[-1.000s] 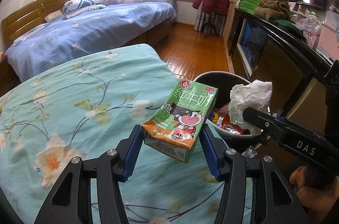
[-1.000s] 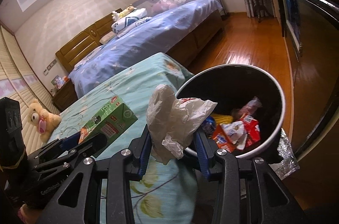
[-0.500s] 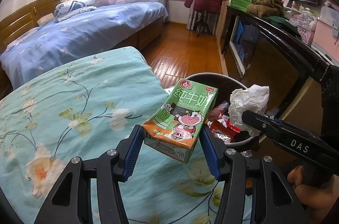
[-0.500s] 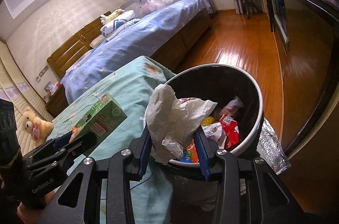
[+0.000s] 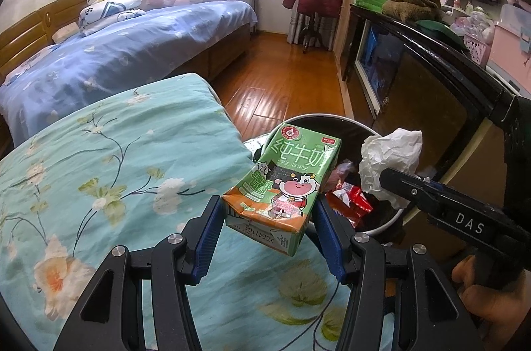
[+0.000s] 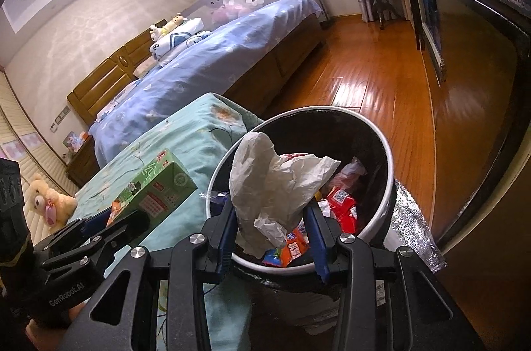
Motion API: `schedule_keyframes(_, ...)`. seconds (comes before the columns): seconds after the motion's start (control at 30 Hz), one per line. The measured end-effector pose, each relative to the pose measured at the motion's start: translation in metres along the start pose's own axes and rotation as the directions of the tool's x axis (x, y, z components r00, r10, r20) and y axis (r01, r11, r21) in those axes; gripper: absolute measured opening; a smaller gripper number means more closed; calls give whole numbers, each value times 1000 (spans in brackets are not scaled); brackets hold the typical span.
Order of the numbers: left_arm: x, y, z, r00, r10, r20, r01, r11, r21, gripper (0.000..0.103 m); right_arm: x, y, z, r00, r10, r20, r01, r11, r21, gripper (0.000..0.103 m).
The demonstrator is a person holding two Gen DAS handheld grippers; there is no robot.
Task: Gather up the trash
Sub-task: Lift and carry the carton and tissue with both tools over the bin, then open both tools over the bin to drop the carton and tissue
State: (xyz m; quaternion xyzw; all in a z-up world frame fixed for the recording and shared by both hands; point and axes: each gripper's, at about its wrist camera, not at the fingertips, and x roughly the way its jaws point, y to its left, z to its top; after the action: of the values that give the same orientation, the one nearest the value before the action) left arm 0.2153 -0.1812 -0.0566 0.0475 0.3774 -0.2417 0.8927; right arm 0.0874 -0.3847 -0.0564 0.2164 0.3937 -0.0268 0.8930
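Now both grippers are carrying trash toward the bin (image 6: 388, 151). The right gripper (image 6: 272, 238) is clenching a crumpled tissue (image 6: 275, 185) between its blue pads, and in its own view the tissue is hanging right over the near rim — the open mouth of the bin is lying just ahead, at about 12 to 1 o'clock from the fingers. So this hand is the nearer one, and I judge it only needs to go a little forward before letting go.

The left gripper (image 5: 268, 234) is grasping a green milk carton (image 5: 285, 181) by its lower end; the long axis is pointing away from the fingers toward 1 o'clock, tilted upward. The carton is still hanging over the edge of the flowered quilt (image 5: 116, 171), with the bin (image 5: 381, 228) behind it at about 1 o'clock — its top is overlapping the rim in that view.
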Motion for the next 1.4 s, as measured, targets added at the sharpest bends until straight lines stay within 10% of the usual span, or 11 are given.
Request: schedule_keyframes(1.4, 28, -28, 20, 999, 12, -33, -11, 999, 31, 53, 21, -18, 23, 999, -33, -33, 32, 999, -18, 40)
